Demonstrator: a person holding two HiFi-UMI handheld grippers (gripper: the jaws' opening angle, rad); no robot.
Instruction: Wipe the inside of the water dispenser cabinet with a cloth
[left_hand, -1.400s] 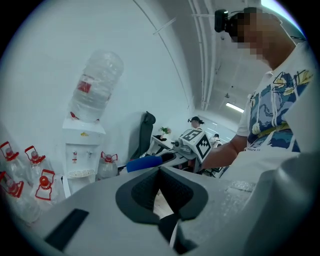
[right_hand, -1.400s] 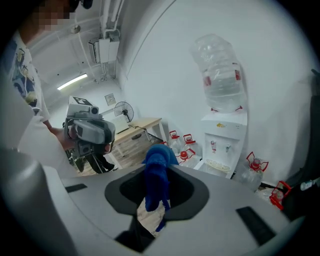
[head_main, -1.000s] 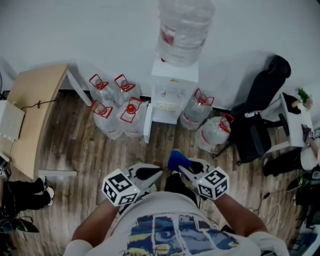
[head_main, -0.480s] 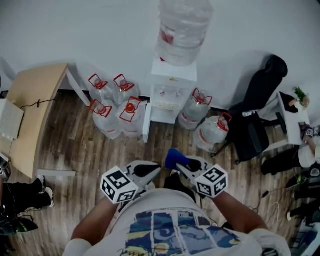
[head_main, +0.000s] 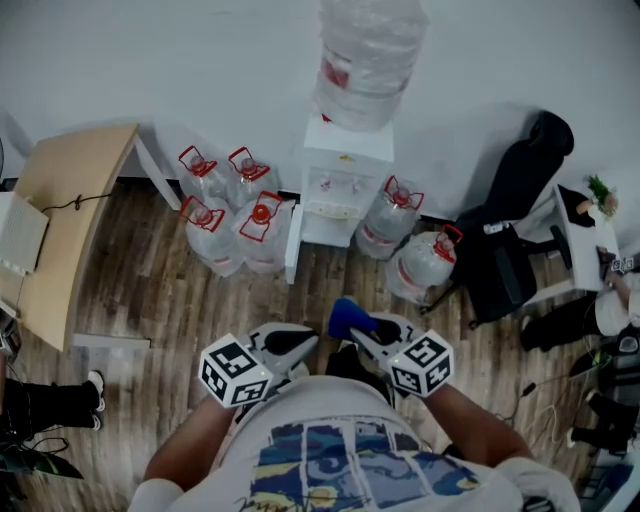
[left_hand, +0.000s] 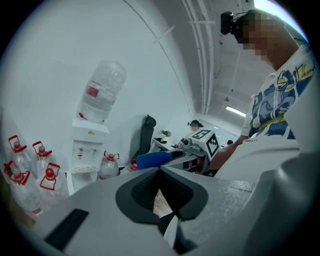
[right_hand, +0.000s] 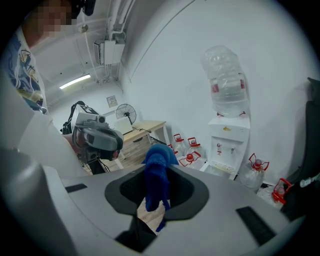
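The white water dispenser (head_main: 345, 185) stands against the wall with a big clear bottle (head_main: 368, 60) on top. Its lower cabinet door (head_main: 293, 245) hangs open to the left. Well short of it, at my waist, my right gripper (head_main: 347, 325) is shut on a blue cloth (head_main: 346, 318). In the right gripper view the cloth (right_hand: 157, 176) hangs bunched between the jaws, with the dispenser (right_hand: 227, 147) beyond. My left gripper (head_main: 303, 340) is beside the right one, tips together and holding nothing; its own view shows the dispenser (left_hand: 86, 150) far off.
Several water jugs with red handles (head_main: 235, 215) crowd the floor left of the dispenser, and two more (head_main: 410, 245) stand to its right. A black office chair (head_main: 510, 240) is at the right, and a wooden desk (head_main: 65, 225) at the left. The floor is wood planks (head_main: 170, 300).
Both grippers drifted slightly left and toward me, with the cloth still held. A person's feet at the left edge shifted.
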